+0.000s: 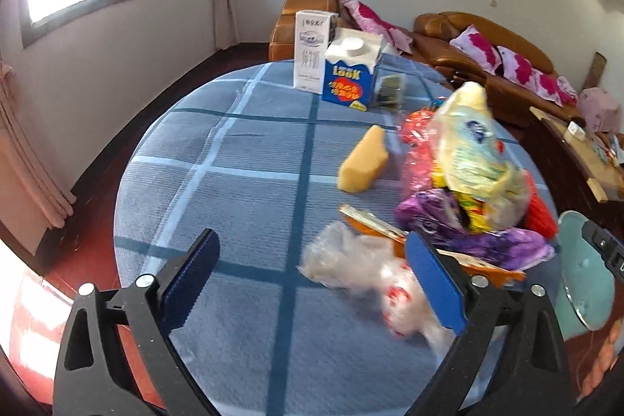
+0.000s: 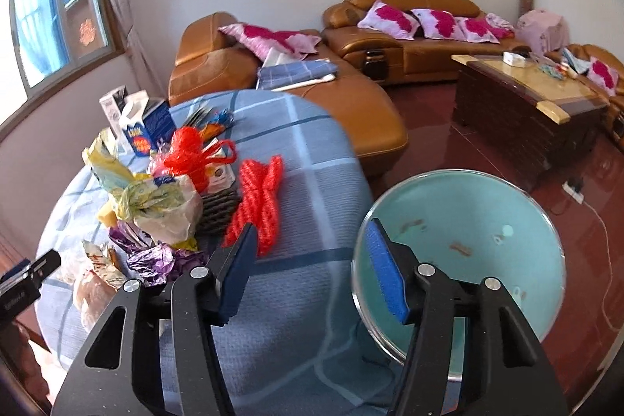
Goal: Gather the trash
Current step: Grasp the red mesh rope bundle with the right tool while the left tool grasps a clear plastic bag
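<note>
A: The tablecloth is blue with a darker and white check; the carton blue, white-topped.

B: Rope red, bin pale teal, sponge yellow, foil purple.

A heap of trash lies on the blue checked table: a crumpled yellowish plastic bag on top, purple foil wrappers under it, a clear crinkled bag in front. The teal bin stands beside the table, nearly empty.
</note>
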Available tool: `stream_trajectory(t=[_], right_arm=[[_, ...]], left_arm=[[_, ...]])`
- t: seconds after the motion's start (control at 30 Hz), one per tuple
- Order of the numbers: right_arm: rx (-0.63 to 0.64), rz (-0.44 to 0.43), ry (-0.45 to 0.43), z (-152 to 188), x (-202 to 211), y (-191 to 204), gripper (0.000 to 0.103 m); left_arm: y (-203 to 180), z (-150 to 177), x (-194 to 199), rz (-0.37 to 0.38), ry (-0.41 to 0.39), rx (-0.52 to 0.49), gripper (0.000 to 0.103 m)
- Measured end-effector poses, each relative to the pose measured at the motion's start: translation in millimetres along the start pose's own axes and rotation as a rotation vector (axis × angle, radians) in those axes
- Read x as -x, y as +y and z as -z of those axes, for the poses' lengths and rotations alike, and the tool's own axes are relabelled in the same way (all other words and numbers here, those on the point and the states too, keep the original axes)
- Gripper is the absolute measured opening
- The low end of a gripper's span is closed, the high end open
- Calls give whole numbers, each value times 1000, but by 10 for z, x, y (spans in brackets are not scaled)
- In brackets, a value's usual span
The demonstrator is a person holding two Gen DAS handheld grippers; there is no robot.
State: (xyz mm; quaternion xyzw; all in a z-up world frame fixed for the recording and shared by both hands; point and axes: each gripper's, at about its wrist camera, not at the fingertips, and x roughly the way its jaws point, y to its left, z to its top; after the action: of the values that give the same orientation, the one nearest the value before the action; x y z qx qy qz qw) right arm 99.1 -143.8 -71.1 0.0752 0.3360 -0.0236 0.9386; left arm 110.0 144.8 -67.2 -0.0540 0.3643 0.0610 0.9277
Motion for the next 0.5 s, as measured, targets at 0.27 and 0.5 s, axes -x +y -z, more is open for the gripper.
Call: stream_trajectory(t=[0.27,0.5], right_arm=[[38,-19,14,-113,-268,145,52],[86,-35,50,-199,-562,304,51]], left_arm=[[-108,-37,-154,-1,16,-62,84],[55,-78,-248,18,51,-30,76]])
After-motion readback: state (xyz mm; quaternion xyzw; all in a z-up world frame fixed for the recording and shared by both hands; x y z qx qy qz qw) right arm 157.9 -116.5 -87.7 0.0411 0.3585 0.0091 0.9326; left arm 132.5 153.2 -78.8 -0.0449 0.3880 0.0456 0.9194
